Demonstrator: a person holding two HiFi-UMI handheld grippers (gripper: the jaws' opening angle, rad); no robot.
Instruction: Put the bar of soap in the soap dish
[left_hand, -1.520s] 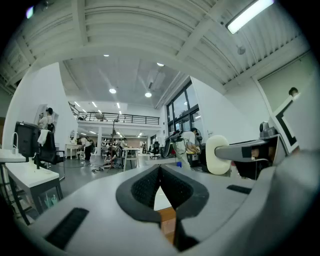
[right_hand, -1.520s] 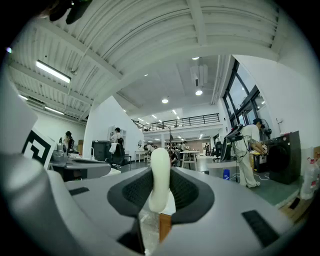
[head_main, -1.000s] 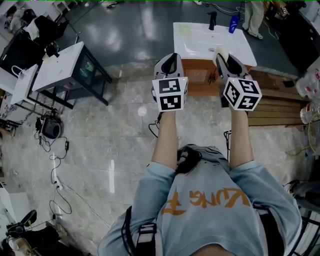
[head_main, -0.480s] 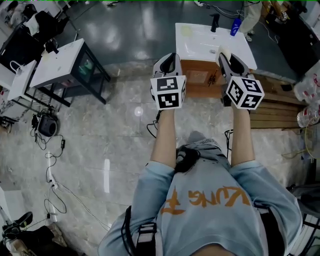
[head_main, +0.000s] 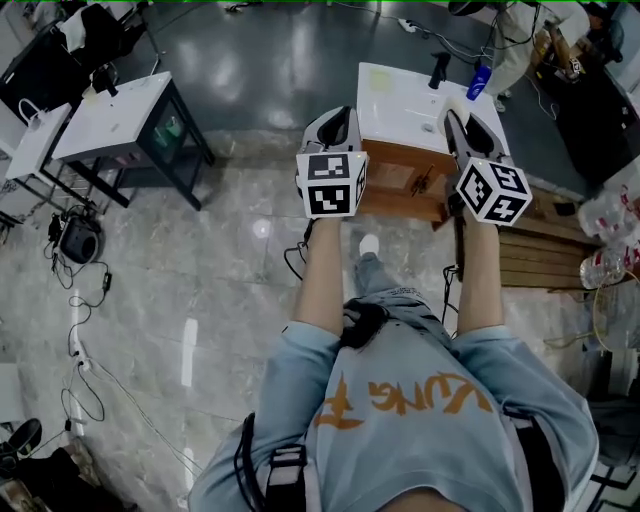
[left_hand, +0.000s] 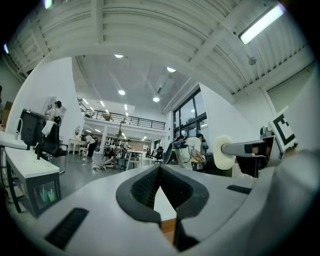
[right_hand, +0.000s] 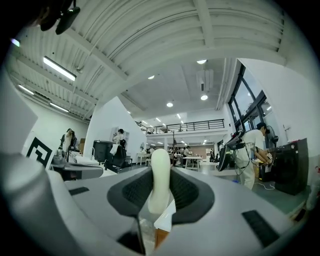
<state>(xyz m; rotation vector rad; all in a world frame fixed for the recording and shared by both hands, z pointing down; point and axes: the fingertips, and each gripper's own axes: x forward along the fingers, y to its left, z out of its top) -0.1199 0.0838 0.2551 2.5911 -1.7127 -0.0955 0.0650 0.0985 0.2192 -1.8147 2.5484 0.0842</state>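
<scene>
My right gripper (right_hand: 161, 172) is shut on a cream bar of soap (right_hand: 160, 180), which stands upright between its pads. The soap (left_hand: 223, 152) also shows in the left gripper view, at the right. In the head view both grippers point forward at a white sink top (head_main: 400, 115) on a wooden cabinet. On that top lie a pale greenish soap dish (head_main: 378, 83), a black tap (head_main: 437, 70) and a blue bottle (head_main: 478, 82). My left gripper (head_main: 340, 118) hangs just left of the cabinet, its jaws shut with nothing between them. My right gripper (head_main: 456, 115) is over the sink top's near right part.
A white table on a black frame (head_main: 110, 120) stands at the left. Wooden slats (head_main: 540, 250) lie to the right of the cabinet. Cables (head_main: 80, 340) trail over the floor at the left. A person (head_main: 515, 40) stands beyond the sink.
Both grippers have moved forward toward the sink cabinet, which now lies nearer beneath them. The soap stays gripped in the right one.
</scene>
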